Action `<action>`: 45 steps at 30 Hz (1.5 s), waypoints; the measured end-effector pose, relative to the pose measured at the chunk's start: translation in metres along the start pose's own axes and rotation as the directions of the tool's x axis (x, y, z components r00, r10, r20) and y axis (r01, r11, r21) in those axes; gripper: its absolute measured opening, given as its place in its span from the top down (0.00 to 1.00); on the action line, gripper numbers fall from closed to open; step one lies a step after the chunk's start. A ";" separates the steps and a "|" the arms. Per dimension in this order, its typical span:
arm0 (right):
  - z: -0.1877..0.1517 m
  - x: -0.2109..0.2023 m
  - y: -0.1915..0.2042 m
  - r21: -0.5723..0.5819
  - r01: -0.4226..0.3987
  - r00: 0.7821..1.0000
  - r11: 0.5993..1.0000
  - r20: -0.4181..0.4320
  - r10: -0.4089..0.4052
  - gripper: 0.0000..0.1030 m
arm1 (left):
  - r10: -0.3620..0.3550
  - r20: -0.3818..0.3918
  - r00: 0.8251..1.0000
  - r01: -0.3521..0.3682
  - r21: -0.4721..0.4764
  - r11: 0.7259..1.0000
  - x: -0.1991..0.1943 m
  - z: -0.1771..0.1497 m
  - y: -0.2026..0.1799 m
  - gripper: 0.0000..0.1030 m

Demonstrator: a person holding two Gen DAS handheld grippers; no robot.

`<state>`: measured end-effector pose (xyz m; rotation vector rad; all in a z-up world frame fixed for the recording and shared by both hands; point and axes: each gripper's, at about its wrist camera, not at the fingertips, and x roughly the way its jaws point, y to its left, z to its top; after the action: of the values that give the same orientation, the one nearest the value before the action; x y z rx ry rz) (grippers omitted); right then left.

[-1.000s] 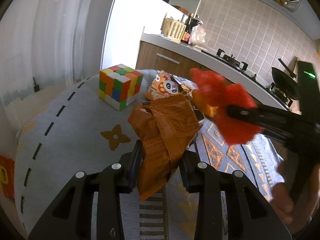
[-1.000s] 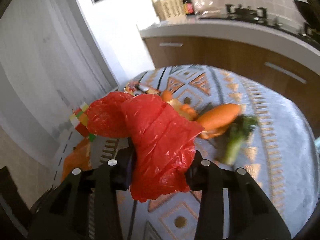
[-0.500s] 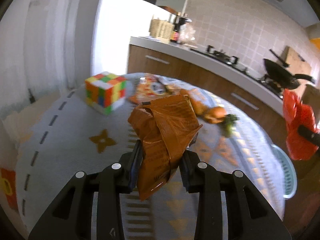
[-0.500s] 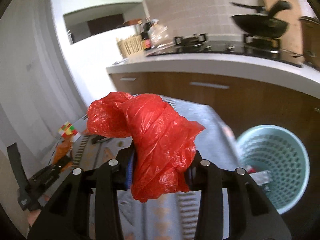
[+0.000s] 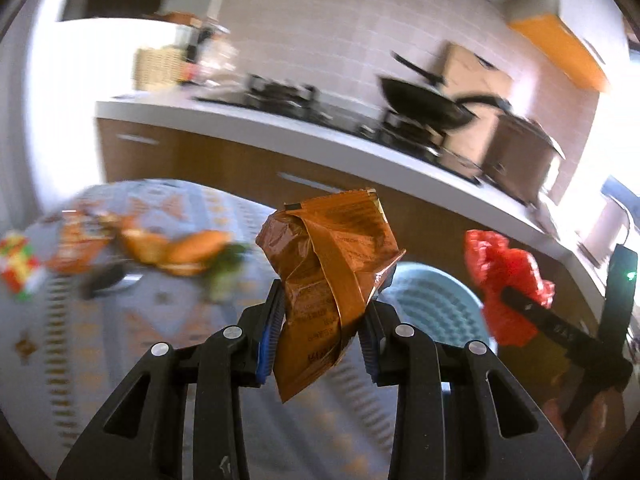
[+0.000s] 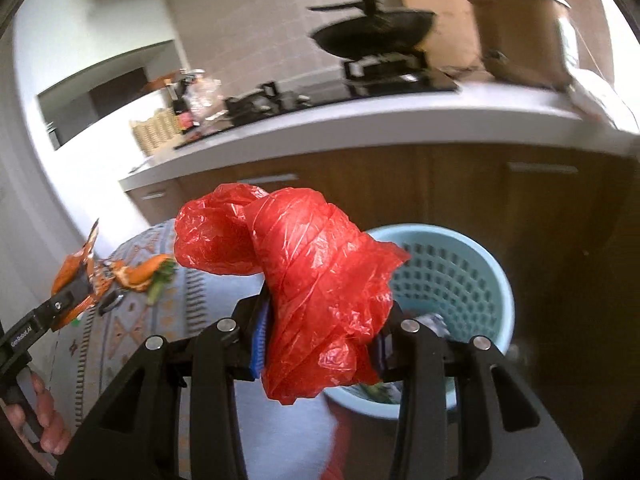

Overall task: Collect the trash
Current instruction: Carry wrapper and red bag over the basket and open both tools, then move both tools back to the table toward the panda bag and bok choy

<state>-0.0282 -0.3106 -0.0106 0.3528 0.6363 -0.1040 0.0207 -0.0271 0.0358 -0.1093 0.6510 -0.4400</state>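
My left gripper (image 5: 320,336) is shut on a crumpled orange snack wrapper (image 5: 332,276), held in the air above the patterned table edge. My right gripper (image 6: 318,344) is shut on a crumpled red plastic bag (image 6: 316,280), held just left of and above a light blue perforated waste basket (image 6: 460,276). The basket also shows in the left wrist view (image 5: 432,300), behind the wrapper. The red bag and right gripper show at the right of the left wrist view (image 5: 508,280). The left gripper with the wrapper shows at the far left of the right wrist view (image 6: 76,280).
A patterned tablecloth (image 5: 120,340) carries orange peels and greens (image 5: 184,252), a snack packet (image 5: 76,240) and a colour cube (image 5: 16,264). A brown cabinet with white counter (image 6: 400,128), a stove and a wok (image 6: 372,36) stand behind the basket.
Both grippers have swung right from over the table toward the blue basket, each still holding its trash. The basket is now close under the right gripper.
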 end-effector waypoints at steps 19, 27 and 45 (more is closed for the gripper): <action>-0.028 0.031 -0.095 0.167 0.155 0.983 0.974 -0.120 -0.136 0.52 | -0.130 -0.217 0.967 0.168 0.162 0.972 0.130 -0.023 -0.114 0.55; -0.027 0.031 -0.093 0.176 0.163 0.984 0.971 -0.104 -0.147 0.25 | -0.126 -0.248 0.960 0.158 0.115 0.981 0.140 -0.019 -0.104 0.29; -0.013 0.018 0.003 0.021 0.005 0.999 1.000 -0.039 -0.004 0.25 | -0.089 -0.137 0.986 0.095 0.035 0.995 0.071 -0.012 -0.029 0.24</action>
<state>-0.0204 -0.3028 -0.0302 0.3746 0.6753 -0.1086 0.0529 -0.0835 -0.0069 -0.0708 0.7724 -0.5531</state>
